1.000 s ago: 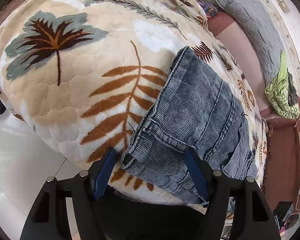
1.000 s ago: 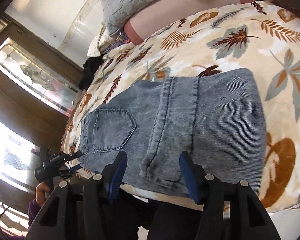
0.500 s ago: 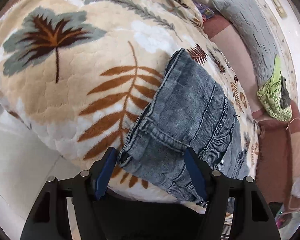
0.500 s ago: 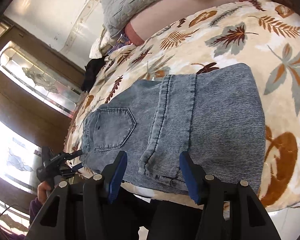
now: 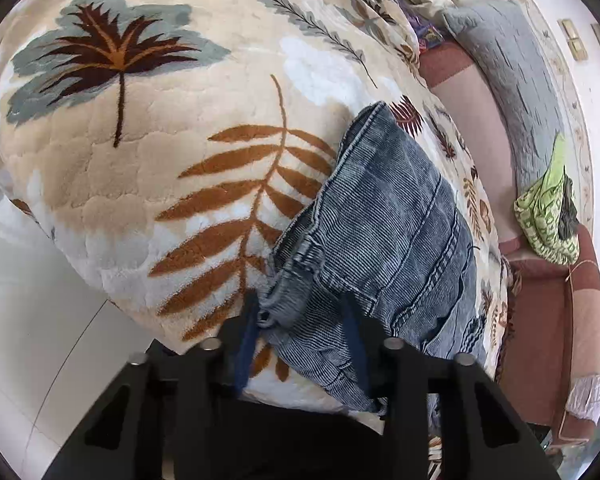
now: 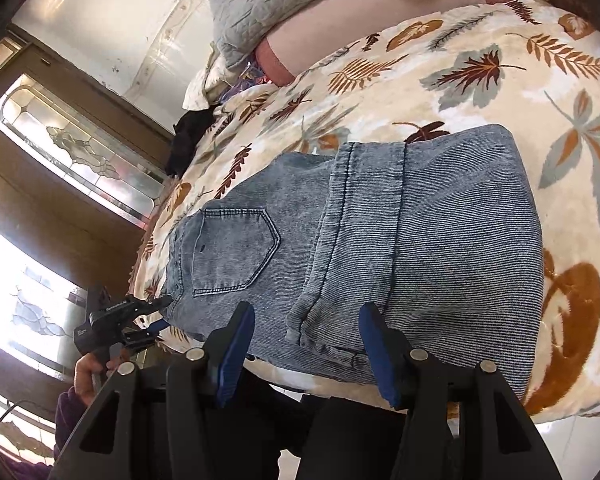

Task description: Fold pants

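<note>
Blue denim pants (image 6: 380, 240) lie folded on a leaf-patterned blanket (image 6: 500, 60), back pocket up. In the left wrist view the pants (image 5: 388, 240) run away from me, and my left gripper (image 5: 300, 336) has narrowed around the bunched waistband corner at the bed's near edge, its blue pads touching the cloth. My right gripper (image 6: 308, 344) is open, its pads either side of the folded leg hem at the bed's edge. The left gripper also shows in the right wrist view (image 6: 156, 312), at the waistband corner.
A grey quilted pillow (image 5: 512, 80) and a green patterned cloth (image 5: 548, 216) lie at the head of the bed. White tiled floor (image 5: 28, 320) is below the bed edge. A wooden cabinet with glass panels (image 6: 72, 152) stands behind.
My left gripper has moved onto the waistband corner and its jaws have closed in on the cloth. My right gripper has edged closer to the leg hem and stays open.
</note>
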